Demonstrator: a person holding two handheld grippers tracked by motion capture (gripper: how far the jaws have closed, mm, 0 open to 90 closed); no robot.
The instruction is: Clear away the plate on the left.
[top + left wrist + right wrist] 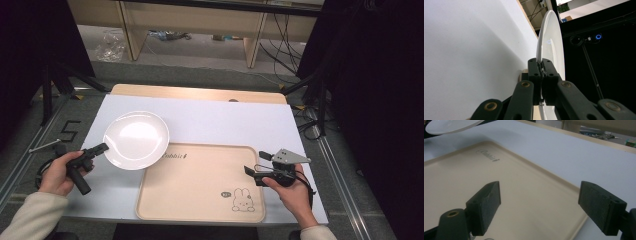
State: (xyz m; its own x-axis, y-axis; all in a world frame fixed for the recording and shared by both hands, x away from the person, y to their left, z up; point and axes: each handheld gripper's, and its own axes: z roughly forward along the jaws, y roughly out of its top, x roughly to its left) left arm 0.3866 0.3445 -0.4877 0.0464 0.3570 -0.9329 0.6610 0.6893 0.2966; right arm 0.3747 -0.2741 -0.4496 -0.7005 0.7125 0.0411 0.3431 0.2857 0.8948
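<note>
Left gripper view: plate (549, 50) (white) seemingly clamped.

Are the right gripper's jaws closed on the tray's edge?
No, the right gripper has its jaws spread wide apart above the beige tray, gripping nothing.

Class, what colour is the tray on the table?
Beige tray, with a small rabbit drawing in one corner; the high view shows it best.
</note>
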